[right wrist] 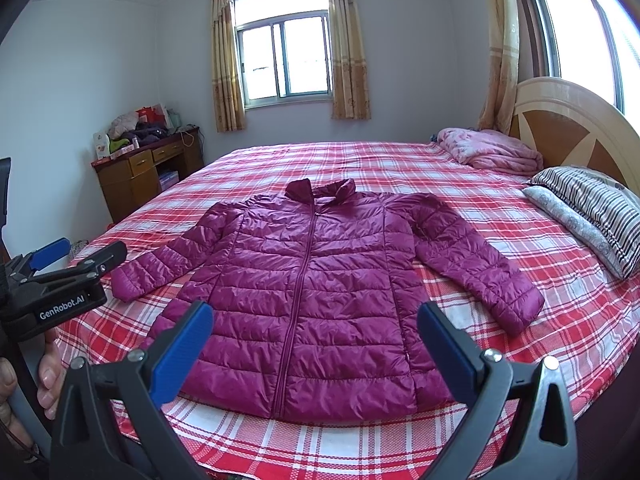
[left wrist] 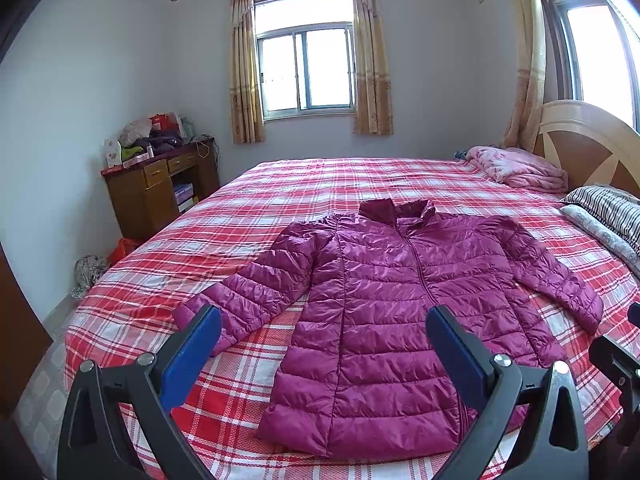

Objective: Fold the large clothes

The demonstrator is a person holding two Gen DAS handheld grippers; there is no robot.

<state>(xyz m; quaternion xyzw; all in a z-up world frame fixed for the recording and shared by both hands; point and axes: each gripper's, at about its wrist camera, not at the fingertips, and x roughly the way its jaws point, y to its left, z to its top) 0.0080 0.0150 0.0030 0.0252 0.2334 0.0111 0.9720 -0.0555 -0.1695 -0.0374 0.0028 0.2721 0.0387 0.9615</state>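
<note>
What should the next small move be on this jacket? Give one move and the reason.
Probably bring the left gripper down onto the cuff of the sleeve nearest it. The purple puffer jacket lies flat, zipped and face up on the plaid bed with both sleeves spread out. Both grippers, the right gripper included, hover with jaws wide open and hold nothing, so no fold has begun.

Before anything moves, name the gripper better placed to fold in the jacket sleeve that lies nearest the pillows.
Right. The right gripper hangs open nearer that sleeve of the jacket; the left gripper, also open, hangs toward the opposite sleeve.
</note>
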